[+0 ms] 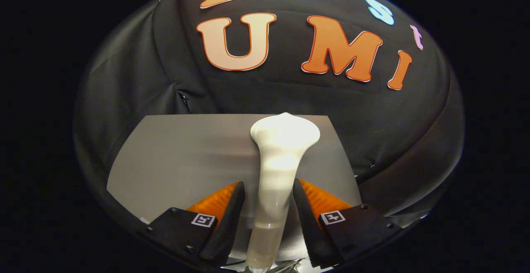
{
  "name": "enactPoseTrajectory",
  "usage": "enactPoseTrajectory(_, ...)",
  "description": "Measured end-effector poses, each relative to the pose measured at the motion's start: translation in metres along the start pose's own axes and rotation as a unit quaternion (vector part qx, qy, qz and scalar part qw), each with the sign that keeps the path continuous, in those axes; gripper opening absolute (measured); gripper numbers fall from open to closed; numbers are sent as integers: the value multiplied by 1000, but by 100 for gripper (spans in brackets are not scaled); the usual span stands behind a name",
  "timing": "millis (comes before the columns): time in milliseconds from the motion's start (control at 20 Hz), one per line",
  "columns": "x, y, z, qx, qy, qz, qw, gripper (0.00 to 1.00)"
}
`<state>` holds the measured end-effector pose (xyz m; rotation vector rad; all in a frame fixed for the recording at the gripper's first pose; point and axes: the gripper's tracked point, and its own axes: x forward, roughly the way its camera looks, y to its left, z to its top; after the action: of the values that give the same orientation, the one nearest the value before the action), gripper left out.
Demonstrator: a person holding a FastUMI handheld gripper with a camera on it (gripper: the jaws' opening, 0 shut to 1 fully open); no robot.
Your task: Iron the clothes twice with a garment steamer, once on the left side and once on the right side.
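White garment steamer [276,169] stands upright between the hand-held gripper [269,194] fingers (both clamped on its handle), above a grey surface [178,157].

Steamer: we found the garment steamer [276,169] standing between the two fingers of the gripper [268,206], its handle running forward from between them and its flared head ahead of the fingertips.
Fingers: we saw one finger [227,219] on each side of the handle, close against it; contact could not be told.
Table: the table [174,161] lay beneath the steamer and fingers.
Wall: the booth's cloth wall [290,95] rose behind the table's far edge.
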<state>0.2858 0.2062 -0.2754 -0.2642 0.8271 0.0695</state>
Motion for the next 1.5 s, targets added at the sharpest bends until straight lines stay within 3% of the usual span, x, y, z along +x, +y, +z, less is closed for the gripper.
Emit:
enactPoseTrajectory(50, 3, -3, -1, -5, 0, -10, 1000, 78)
enactPoseTrajectory(250, 7, -8, -6, 3, 0, -21, 1000, 56)
enactPoseTrajectory(500, 13, -5, -14, 61, 3, 5, 998, 50)
enactPoseTrajectory(700, 10, -4, -16, 48, -1, 8, 999, 50)
enactPoseTrajectory(800, 6, -2, -18, 65, 1, 21, 998, 44)
enactPoseTrajectory(1150, -56, -22, -24, 79, -42, 19, 996, 41)
enactPoseTrajectory(1500, -157, -44, 3, 75, -126, 39, 988, 36)
